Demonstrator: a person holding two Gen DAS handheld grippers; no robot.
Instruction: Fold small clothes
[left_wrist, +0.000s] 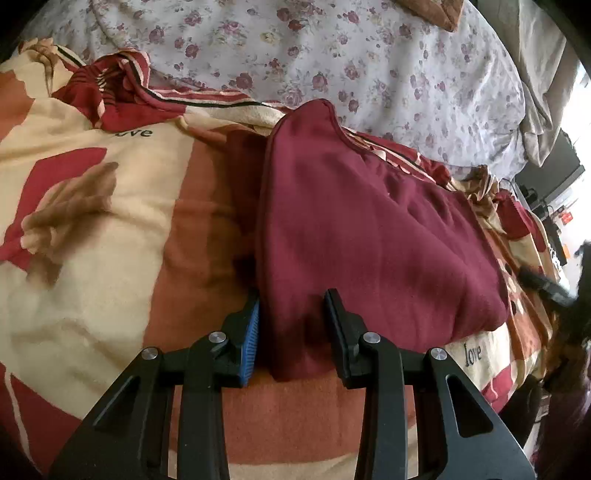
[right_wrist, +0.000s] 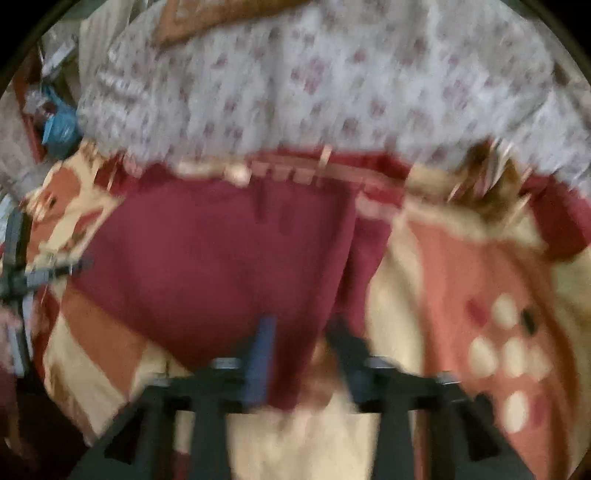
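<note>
- The maroon garment (left_wrist: 373, 221) lies folded on a blanket (left_wrist: 110, 229) patterned in cream, orange and red; its near corner points toward the left gripper.
- The left gripper (left_wrist: 291, 325) straddles that near corner: the blue-padded finger (left_wrist: 249, 343) sits at the garment's left edge, the black finger (left_wrist: 340, 332) on top of the cloth. Whether the pads press the fabric, I cannot tell.
- In the blurred right wrist view, the right gripper (right_wrist: 301, 354) has the garment's (right_wrist: 207, 266) near edge between its 2 fingers; the blur hides whether they clamp it.
- Beyond the garment's far edge lies a white sheet (left_wrist: 332, 55) printed with purple flowers.
- The blanket beside the garment carries the word "love" in 2 places.
- At the garment's right side, the other gripper's dark tip (left_wrist: 543, 284) shows at the picture edge.
</note>
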